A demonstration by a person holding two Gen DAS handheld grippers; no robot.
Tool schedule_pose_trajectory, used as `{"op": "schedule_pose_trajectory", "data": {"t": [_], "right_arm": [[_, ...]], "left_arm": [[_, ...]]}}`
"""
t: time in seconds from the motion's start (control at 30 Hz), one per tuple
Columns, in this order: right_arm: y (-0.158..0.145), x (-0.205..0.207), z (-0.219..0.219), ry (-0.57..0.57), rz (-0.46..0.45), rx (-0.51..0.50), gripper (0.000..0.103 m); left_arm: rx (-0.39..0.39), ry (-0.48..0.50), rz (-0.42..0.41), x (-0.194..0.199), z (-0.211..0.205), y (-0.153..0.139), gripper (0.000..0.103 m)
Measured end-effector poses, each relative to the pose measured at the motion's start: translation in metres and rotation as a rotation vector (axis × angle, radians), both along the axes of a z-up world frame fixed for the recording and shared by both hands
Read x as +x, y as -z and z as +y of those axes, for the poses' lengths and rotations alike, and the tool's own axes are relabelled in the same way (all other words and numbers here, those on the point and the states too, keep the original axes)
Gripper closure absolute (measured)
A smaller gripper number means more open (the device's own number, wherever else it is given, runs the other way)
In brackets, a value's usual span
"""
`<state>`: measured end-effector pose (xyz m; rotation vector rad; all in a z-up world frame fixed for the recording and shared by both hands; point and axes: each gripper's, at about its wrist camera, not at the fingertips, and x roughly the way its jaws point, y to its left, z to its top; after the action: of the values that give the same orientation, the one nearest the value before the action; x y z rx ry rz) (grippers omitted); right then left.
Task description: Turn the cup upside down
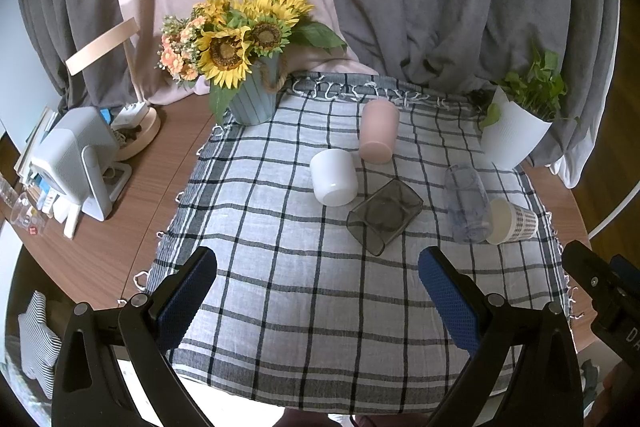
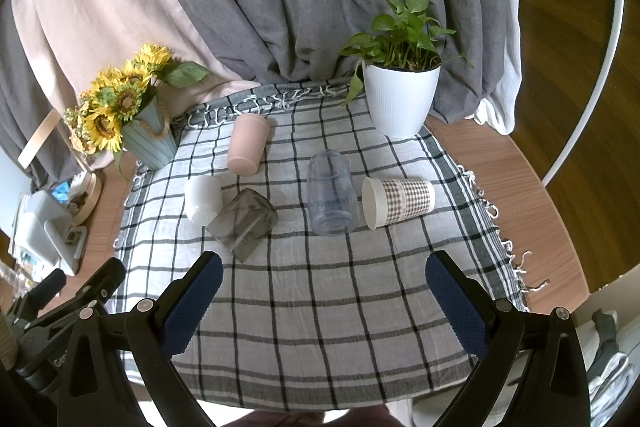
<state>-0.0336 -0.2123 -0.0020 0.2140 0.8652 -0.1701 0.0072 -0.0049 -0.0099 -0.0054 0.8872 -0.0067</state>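
Several cups lie on their sides on a checked cloth point(image 1: 304, 291): a pink cup point(image 1: 378, 131), a white cup point(image 1: 334, 178), a smoky grey square cup point(image 1: 384, 215), a clear cup point(image 1: 468, 205) and a checked paper cup point(image 1: 514, 221). The right wrist view shows the same pink cup point(image 2: 248, 143), white cup point(image 2: 202, 199), grey cup point(image 2: 243, 223), clear cup point(image 2: 331, 193) and paper cup point(image 2: 398, 197). My left gripper point(image 1: 318, 275) is open and empty, nearer than the cups. My right gripper point(image 2: 324, 281) is open and empty, also short of them.
A sunflower pot point(image 1: 254, 97) stands at the cloth's back left, a white plant pot point(image 2: 400, 101) at the back right. A lamp base and a white device point(image 1: 76, 163) sit on the wooden table at left. Grey and pink drapes hang behind.
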Motion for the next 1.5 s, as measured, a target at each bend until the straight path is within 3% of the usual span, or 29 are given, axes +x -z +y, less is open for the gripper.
{"op": "schedule_pose_trajectory", "data": {"t": [0.6, 0.87, 1.37, 1.5], "right_arm": [[0.000, 0.003, 0.000, 0.000, 0.003, -0.001, 0.001], [0.008, 0.015, 0.000, -0.021, 0.027, 0.013, 0.001], [0.012, 0.107, 0.040, -0.112, 0.054, 0.034, 0.001], [0.020, 0.146, 0.045, -0.155, 0.114, 0.087, 0.001]], "left_arm": [[0.001, -0.001, 0.007, 0.002, -0.002, 0.000, 0.000], [0.016, -0.014, 0.050, 0.016, -0.001, 0.007, 0.000], [0.004, -0.063, 0.072, 0.088, 0.039, 0.015, 0.000], [-0.032, -0.068, 0.083, 0.116, 0.042, 0.018, 0.000]]}}
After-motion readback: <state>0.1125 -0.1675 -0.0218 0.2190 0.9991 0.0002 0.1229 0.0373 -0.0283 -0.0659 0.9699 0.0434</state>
